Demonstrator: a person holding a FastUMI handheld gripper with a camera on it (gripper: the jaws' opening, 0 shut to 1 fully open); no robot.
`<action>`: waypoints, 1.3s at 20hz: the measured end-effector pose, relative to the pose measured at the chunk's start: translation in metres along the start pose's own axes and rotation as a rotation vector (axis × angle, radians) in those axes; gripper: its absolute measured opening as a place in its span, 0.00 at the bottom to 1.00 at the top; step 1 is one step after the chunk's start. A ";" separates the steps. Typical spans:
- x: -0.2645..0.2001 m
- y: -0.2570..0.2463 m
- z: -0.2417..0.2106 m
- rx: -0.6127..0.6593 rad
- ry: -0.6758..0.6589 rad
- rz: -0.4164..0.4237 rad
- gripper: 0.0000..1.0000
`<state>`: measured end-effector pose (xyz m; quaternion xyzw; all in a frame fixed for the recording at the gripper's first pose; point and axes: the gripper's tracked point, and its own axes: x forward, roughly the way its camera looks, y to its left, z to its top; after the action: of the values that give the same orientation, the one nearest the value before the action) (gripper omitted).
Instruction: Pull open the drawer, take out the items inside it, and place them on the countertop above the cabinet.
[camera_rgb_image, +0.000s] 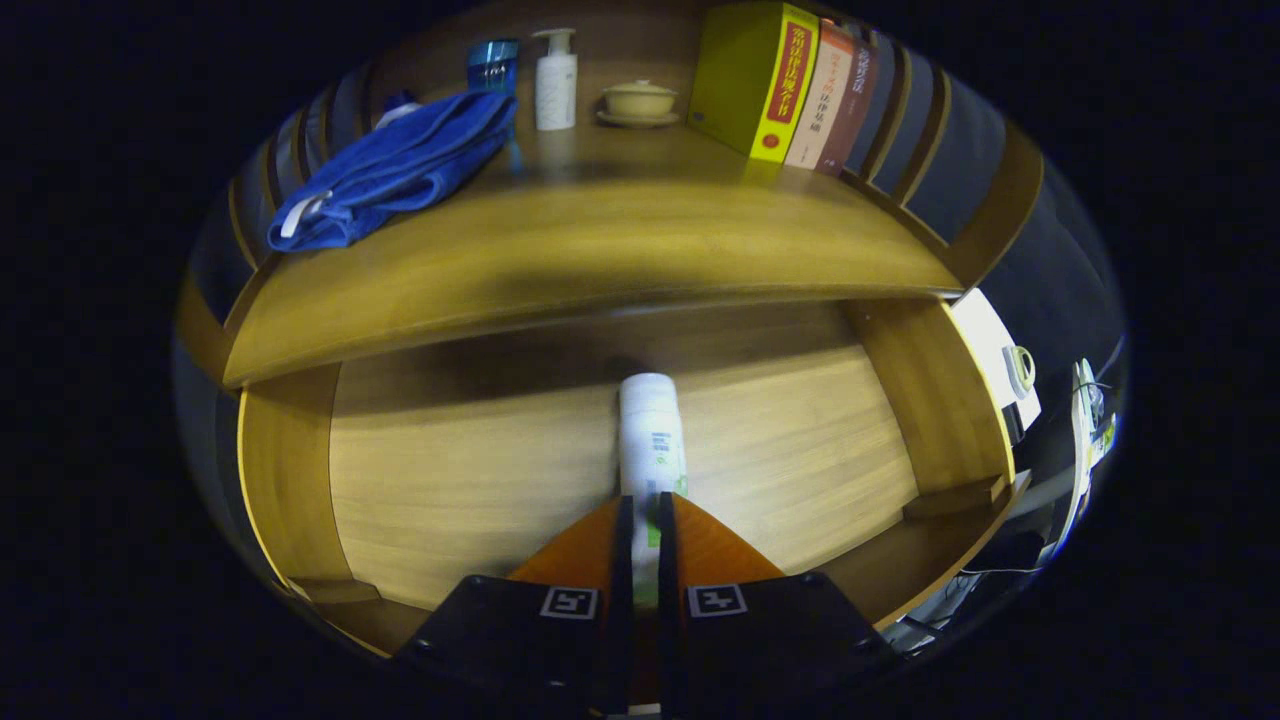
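Observation:
The wooden drawer (470, 490) stands pulled open below the countertop (600, 250). A white tube with green print (652, 430) points away from me over the drawer's floor, its near end pinched between my two orange fingers (580, 550). My gripper (645, 520) is shut on the tube, with only a narrow slot left between the fingers. A blue towel (400, 170) lies on the countertop at the left.
At the back of the countertop stand a blue box (493, 65), a white pump bottle (555, 85) and a lidded beige bowl (640, 102). Upright books (775, 85) lean at the right. The drawer's side walls (935, 400) flank the tube.

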<state>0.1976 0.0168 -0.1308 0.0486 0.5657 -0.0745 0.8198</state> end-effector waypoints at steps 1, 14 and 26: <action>0.003 0.002 -0.001 -0.031 0.017 0.005 0.18; 0.050 -0.008 0.003 0.140 0.093 0.086 0.57; -0.040 -0.038 0.018 0.099 -0.152 0.025 0.28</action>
<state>0.1939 -0.0206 -0.0865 0.0902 0.4969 -0.0953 0.8578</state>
